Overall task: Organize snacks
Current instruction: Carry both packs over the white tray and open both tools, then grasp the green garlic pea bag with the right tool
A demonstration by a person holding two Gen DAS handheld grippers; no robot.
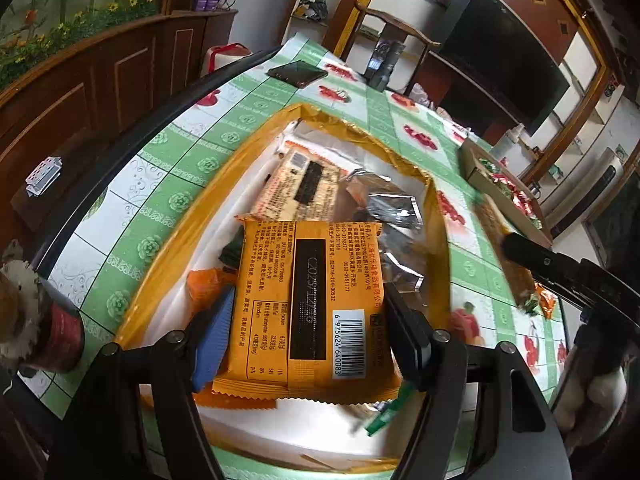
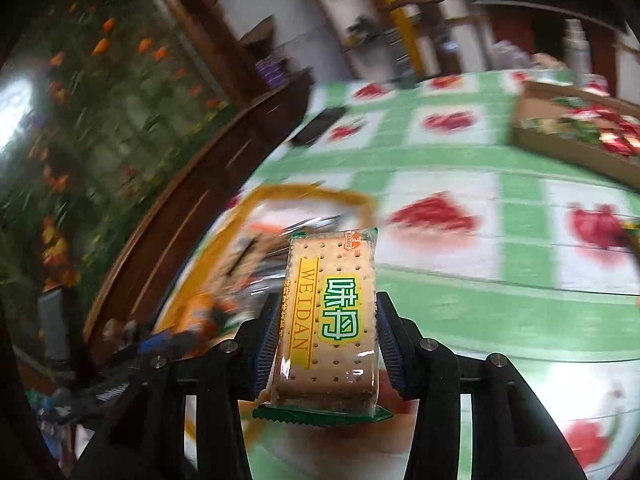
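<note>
While the left gripper (image 1: 308,332) clamps an orange packet (image 1: 308,304) lengthwise over the gold-rimmed box (image 1: 434,216) of snacks, the right gripper (image 2: 326,344) pinches a glossy cracker pack (image 2: 332,312), long axis pointing away, nearer the cardboard tray (image 2: 560,148) far right across the checked tablecloth (image 2: 460,304).

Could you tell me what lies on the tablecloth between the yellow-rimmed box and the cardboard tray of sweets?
Nothing lies there: in the right wrist view the green checked tablecloth is bare between the yellow-rimmed box and the cardboard tray.
</note>
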